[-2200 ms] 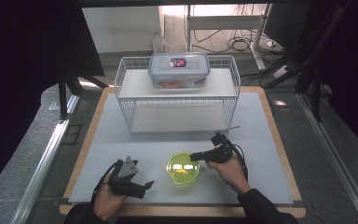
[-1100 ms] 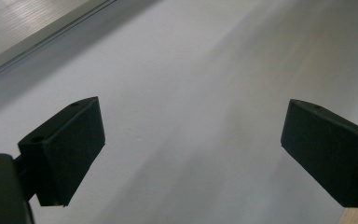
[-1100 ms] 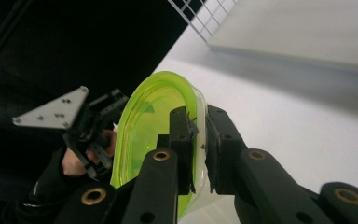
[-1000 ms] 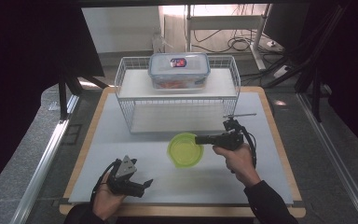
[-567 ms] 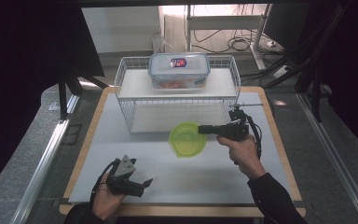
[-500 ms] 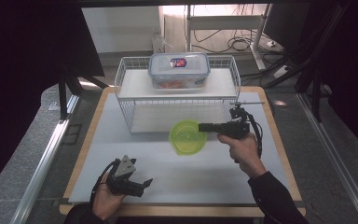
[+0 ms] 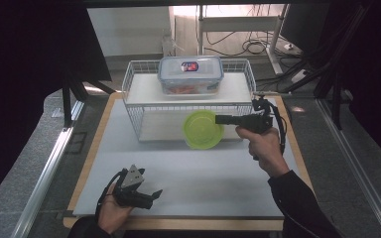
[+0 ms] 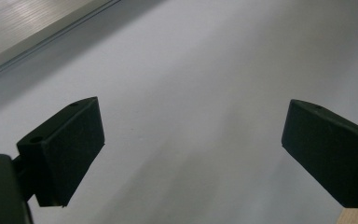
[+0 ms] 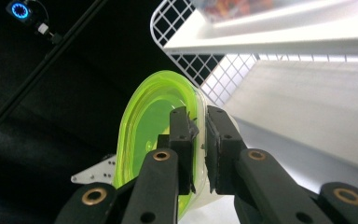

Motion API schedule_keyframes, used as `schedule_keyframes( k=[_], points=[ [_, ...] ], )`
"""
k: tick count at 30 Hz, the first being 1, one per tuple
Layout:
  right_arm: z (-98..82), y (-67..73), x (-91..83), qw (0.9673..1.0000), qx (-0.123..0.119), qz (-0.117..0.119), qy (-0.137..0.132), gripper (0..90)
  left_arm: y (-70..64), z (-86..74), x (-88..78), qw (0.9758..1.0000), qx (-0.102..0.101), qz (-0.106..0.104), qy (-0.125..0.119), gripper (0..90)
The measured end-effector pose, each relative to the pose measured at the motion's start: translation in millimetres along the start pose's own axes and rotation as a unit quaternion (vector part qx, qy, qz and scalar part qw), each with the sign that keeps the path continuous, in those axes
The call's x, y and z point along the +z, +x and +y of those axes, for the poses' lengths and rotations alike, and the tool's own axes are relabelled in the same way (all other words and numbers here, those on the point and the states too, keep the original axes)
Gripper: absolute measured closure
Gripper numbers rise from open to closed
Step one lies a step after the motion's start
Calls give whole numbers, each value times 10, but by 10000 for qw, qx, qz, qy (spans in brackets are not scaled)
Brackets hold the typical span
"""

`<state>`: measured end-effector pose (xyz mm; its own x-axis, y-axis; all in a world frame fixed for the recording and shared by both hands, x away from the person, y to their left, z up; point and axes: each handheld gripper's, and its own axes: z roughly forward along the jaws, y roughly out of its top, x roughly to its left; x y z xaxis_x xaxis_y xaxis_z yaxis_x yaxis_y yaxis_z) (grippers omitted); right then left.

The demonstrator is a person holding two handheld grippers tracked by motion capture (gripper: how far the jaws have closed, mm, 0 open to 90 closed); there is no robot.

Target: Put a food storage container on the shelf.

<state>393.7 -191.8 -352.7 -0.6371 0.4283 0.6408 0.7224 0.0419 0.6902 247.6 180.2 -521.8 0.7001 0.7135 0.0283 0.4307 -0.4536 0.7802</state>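
Observation:
A lime-green plastic bowl [image 7: 203, 129] hangs in the air in front of the white wire shelf rack [image 7: 138, 109], held by its right rim. My right gripper [image 7: 218, 119] is shut on that rim and points left. In the right gripper view the bowl [image 9: 154, 126] is seen edge-on, with the rim pinched between the two black jaws of my right gripper [image 9: 200, 135]. My left gripper [image 7: 155, 194] rests in a hand near the table's front left, open with nothing in it. In the left gripper view, my left gripper [image 8: 191, 140] has its jaws wide apart over bare white tabletop.
A clear lidded food container [image 7: 190, 74] with orange contents sits on the rack's top shelf. The lower shelf [image 7: 158, 124] behind the bowl is bare. The white mat [image 7: 198, 173] lies on a wooden-edged table [image 7: 94, 153], with metal rails on both sides.
The right hand has lifted the green bowl off the mat and carried it up and away toward the rack's lower shelf. The left hand has stayed put.

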Motion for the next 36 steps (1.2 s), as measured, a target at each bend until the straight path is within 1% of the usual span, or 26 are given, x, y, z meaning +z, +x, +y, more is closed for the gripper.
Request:
schedule_keyframes(
  k=[4, 8, 15, 20, 22, 27, 33, 36],
  points=[
    [108, 18, -46, 9999, 68, 13, -93, 823, -3, -1, 3, 10000, -13, -5, -17, 56],
    [213, 39, -87, 9997, 79, 13, -228, 823, 1, -1, 1, 10000, -1, -6, -5, 57],
    [403, 99, -113, 9992, 136, 5, -387, 823, -3, -1, 2, 10000, -17, -11, -18, 57],
    [576, 147, -122, 9987, 133, -70, -494, 823, 2, 0, -6, 10000, -16, -12, -23, 57],
    [640, 163, -129, 9984, 122, -91, -538, 823, 2, -1, -7, 10000, -48, -23, -46, 56],
    [818, 200, -140, 9972, 102, -210, -709, 823, 2, 0, -7, 10000, -52, -37, -35, 54],
    [1021, 250, -128, 9956, 135, -364, -855, 823, 1, 0, -7, 10000, -46, -53, -37, 54],
    [1114, 271, -110, 9942, 181, -419, -971, 823, 2, -1, -5, 10000, -47, -63, -32, 54]
  ],
)
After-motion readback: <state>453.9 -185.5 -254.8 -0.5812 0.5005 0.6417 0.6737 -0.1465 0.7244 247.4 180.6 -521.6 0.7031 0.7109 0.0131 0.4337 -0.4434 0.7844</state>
